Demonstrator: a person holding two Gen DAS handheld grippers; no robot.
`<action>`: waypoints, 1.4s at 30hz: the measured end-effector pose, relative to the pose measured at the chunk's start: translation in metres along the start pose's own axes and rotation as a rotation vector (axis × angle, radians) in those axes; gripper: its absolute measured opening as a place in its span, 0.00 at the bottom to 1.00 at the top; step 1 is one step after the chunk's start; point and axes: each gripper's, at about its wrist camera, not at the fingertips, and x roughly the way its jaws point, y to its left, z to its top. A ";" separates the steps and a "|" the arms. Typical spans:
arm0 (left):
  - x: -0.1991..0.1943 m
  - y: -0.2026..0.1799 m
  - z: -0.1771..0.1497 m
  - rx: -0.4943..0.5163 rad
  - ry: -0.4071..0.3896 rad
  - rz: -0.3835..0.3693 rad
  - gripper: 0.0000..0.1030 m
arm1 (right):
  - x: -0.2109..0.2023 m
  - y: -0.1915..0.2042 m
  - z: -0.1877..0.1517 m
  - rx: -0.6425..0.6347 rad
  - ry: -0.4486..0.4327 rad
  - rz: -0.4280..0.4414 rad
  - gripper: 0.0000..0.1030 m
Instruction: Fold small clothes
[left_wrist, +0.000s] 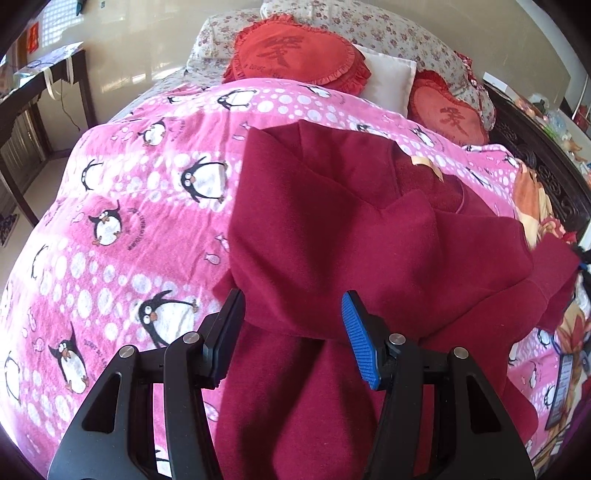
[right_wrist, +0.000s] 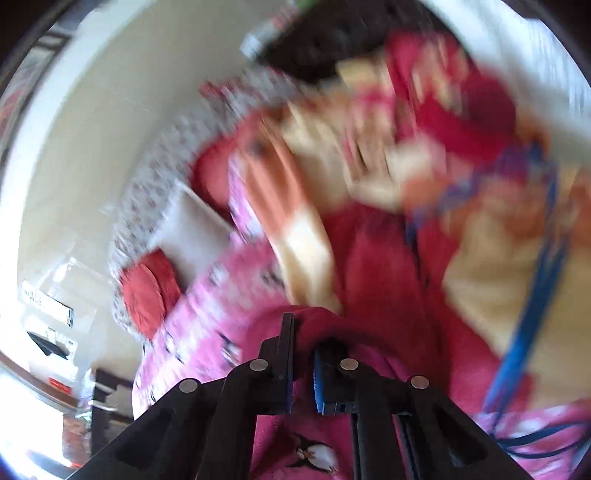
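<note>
Nearest the left wrist camera, the left gripper (left_wrist: 293, 325) stands half open, its fingers astride a bunched fold of the dark red fleece garment (left_wrist: 369, 229); whether the pads press on the cloth cannot be told. The garment lies rumpled on the pink penguin blanket (left_wrist: 129, 192), spreading from 6 o'clock up toward 2 o'clock of that view, one part doubled over the rest.

In the blurred right wrist view, the right gripper (right_wrist: 301, 354) is pinched tight on an edge of the same red fleece at 6 o'clock.

The step in hand looks like gathering an edge or sleeve to carry it across the body of the garment. Next, the right hand probably needs to draw its edge flat over the middle and let go, while the left keeps the cloth from sliding.

A pale sewn tag (left_wrist: 428, 166) shows at 1 o'clock; nothing on it is legible. The red heart cushion (left_wrist: 295, 55) at 12 o'clock bears a large character and a small, unreadable line of script.
</note>
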 end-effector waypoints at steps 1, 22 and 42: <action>-0.001 0.003 0.001 -0.008 -0.004 -0.003 0.53 | -0.009 0.014 0.004 -0.054 -0.030 -0.009 0.07; -0.019 0.038 0.014 -0.080 -0.083 -0.071 0.57 | 0.049 0.239 -0.268 -1.044 0.563 0.249 0.17; 0.045 0.011 0.059 -0.143 -0.001 -0.158 0.21 | 0.029 0.115 -0.112 -0.546 0.415 0.056 0.47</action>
